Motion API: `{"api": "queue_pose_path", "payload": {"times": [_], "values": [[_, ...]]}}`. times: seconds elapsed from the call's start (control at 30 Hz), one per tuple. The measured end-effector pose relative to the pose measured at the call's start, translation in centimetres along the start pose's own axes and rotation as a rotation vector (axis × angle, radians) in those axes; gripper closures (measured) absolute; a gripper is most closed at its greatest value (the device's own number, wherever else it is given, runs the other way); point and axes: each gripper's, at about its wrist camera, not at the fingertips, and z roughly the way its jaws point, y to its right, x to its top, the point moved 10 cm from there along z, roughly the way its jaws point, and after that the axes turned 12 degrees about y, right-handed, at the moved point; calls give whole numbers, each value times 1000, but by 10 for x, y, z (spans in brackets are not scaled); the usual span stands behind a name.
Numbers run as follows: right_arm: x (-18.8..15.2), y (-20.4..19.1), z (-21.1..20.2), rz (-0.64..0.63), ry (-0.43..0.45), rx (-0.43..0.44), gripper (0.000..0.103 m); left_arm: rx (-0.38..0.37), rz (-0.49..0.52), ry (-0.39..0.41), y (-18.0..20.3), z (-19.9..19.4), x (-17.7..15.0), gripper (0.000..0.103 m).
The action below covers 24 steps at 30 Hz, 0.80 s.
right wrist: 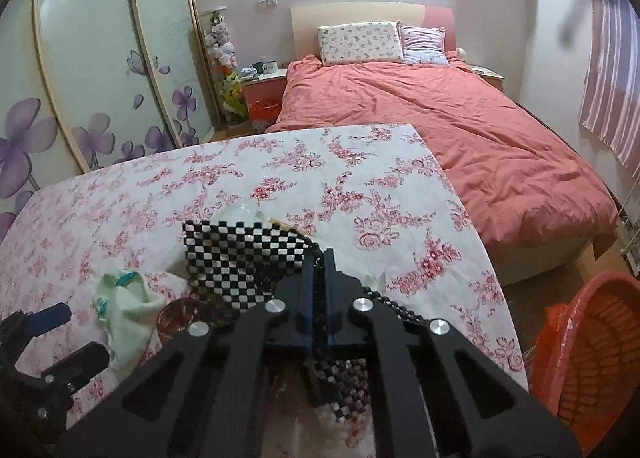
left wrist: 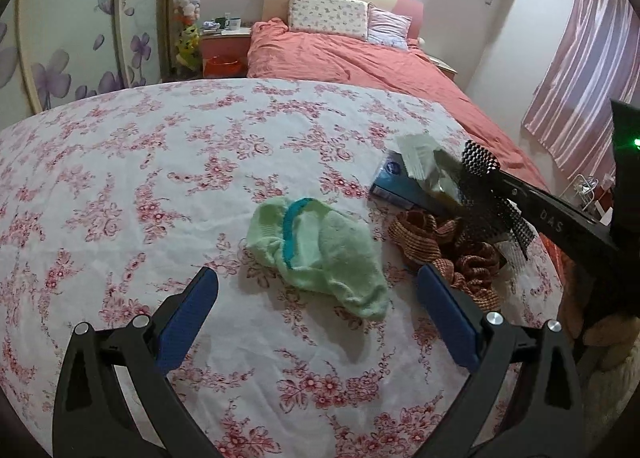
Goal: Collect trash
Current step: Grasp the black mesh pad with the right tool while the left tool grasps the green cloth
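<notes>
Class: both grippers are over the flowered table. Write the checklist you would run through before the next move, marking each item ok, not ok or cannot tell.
1. Right gripper shut on the checkered bag by its bead strap: ok.
2. Left gripper open, holding nothing: ok.
3. Green sock clear of the left pads: ok.
4. Orange basket open beside the table: ok.
5. The checkered bag lifted off the table: cannot tell.
6. Wrapper collected: not ok.

I can read three letters, "D A S", on the black finger of my right gripper (left wrist: 480,181). The blue box (left wrist: 394,183) has a mark too blurry to read.
</notes>
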Motion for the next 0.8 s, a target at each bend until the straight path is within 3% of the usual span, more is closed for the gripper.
{"api": "queue_pose_path", "payload": {"times": [0.4,0.8], "values": [[25,33,-72,125,138,-24,99,51,83,15,10,11,3,8],[20,53,-92,160,150,-45,99,92,65,-34,9,21,-7,19]]}}
